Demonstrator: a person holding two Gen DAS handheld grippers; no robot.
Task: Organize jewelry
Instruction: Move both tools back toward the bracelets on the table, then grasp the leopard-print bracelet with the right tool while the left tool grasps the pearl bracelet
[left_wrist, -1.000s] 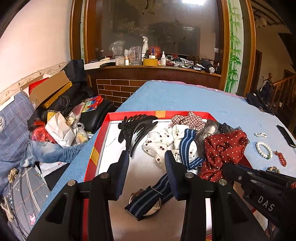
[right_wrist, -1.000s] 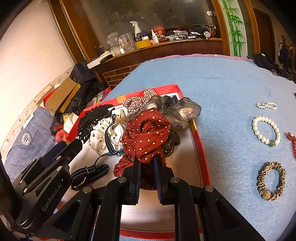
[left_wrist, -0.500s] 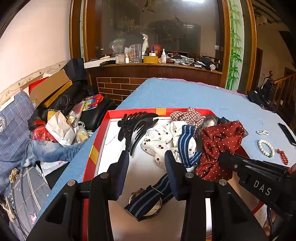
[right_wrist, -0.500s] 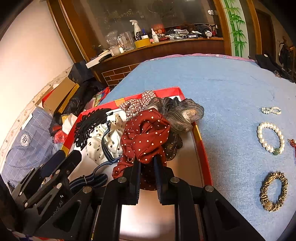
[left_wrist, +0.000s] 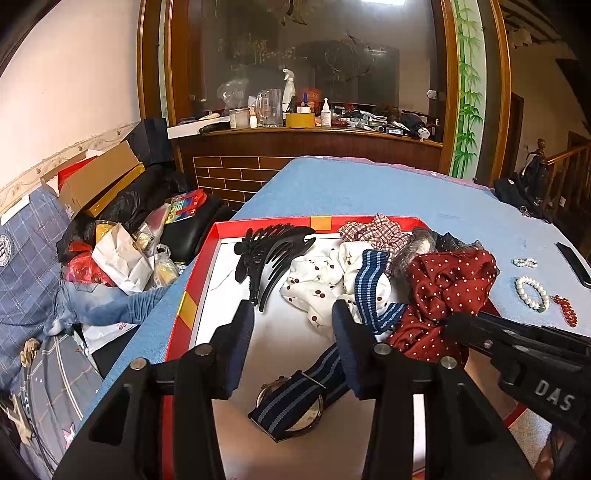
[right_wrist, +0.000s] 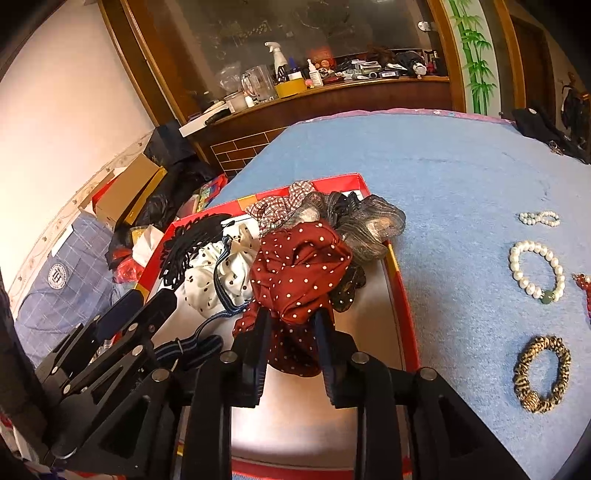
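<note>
Red cardboard walls frame the shallow white-floored box that both grippers hang over, on a table covered in blue towelling cloth. The right gripper points down into the box with its jaws opening; the dark red, white-dotted fabric scrunchie lies between the two pads, its lower folds bunched in the gap, and whether the pads still press on it cannot be told. Just beyond that scrunchie, further from the right gripper, sit a grey gauzy scrunchie and a red-and-white checked one; to its left lies a white scrunchie with dark red spots. The left gripper has its jaws opening too, spread apart with nothing between the pads. Directly beneath it, on the box floor, lies a wristwatch with a navy strap striped light blue. Ahead of its left finger rests a black plastic claw hair clip. Outside the box, to the right of the right gripper, lie a white pearl bracelet with one green bead, a smaller white bead bracelet further off, and a leopard-print hair tie nearest.
</note>
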